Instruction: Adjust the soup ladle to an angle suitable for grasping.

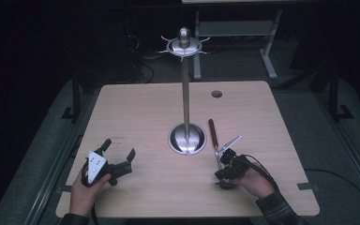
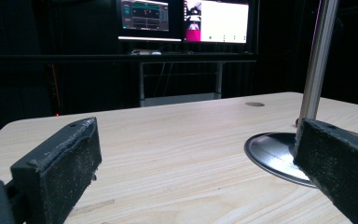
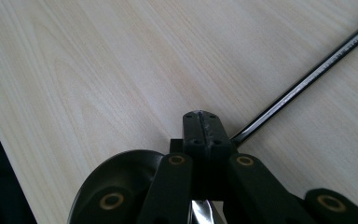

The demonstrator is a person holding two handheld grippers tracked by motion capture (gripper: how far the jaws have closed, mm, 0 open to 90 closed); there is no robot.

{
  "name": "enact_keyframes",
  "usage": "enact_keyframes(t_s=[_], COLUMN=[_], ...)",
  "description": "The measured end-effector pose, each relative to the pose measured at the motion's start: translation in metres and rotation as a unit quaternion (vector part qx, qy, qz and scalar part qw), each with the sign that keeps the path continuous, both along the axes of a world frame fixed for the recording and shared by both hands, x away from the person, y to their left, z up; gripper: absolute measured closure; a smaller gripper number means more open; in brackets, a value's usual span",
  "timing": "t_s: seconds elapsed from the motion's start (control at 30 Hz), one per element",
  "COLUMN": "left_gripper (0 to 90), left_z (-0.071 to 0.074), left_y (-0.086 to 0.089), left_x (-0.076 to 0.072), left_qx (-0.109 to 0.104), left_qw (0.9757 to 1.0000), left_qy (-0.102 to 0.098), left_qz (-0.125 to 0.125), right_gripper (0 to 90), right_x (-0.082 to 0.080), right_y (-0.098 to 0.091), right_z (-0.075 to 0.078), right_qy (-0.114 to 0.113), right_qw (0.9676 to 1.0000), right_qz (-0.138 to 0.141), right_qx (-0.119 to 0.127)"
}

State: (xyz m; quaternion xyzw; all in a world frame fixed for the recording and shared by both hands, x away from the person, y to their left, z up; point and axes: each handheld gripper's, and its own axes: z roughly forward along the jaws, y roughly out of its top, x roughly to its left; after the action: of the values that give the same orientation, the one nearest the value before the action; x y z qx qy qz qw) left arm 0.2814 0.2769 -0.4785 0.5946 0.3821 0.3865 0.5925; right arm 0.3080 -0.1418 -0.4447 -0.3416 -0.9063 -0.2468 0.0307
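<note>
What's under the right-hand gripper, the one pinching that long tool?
Under the right gripper lies bare wooden table. Its closed jaws pinch the metal shaft of a long utensil with a reddish-brown handle. A dark rounded part shows below the jaws; the gripper covers the utensil's working end.

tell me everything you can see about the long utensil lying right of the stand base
The long utensil with a reddish-brown handle and slim shiny metal shaft lies flat on the pale wooden table, just right of the round chrome stand base and apart from it. The handle points away from the person. Its near end runs under the shut right claw, which appears to clamp it; that end's shape is hidden. In the right gripper view the shaft reads dark and glossy, running diagonally from the jaws.
</note>
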Motion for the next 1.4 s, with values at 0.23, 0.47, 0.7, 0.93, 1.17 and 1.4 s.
enact_keyframes(t_s=[0.23,0.47,0.7,0.93,1.17,1.4], left_gripper=[0.2,0.2,0.2,0.3,0.2,0.2], left_z=[0.0,0.0,0.0,0.0,0.0,0.0], left_y=[0.0,0.0,0.0,0.0,0.0,0.0], left_x=[0.0,0.0,0.0,0.0,0.0,0.0], left_qx=[0.001,0.001,0.001,0.001,0.001,0.001], left_qw=[1.0,1.0,1.0,1.0,1.0,1.0], left_qy=[0.0,0.0,0.0,0.0,0.0,0.0], left_qz=[0.0,0.0,0.0,0.0,0.0,0.0], right_gripper=[89.9,89.9,90.0,89.9,89.9,89.9], right_x=[0.001,0.002,0.005,0.008,0.013,0.019], right_y=[0.001,0.003,-0.004,-0.012,-0.028,-0.046], right_z=[0.0,0.0,0.0,0.001,0.001,0.002], right_qy=[0.008,0.014,0.017,0.018,0.021,0.025], right_qw=[1.0,0.9998,0.9995,0.9988,0.9976,0.9959], right_qz=[0.002,0.0,-0.008,-0.018,-0.044,-0.071], right_qx=[-0.004,-0.016,-0.024,-0.041,-0.05,-0.051])
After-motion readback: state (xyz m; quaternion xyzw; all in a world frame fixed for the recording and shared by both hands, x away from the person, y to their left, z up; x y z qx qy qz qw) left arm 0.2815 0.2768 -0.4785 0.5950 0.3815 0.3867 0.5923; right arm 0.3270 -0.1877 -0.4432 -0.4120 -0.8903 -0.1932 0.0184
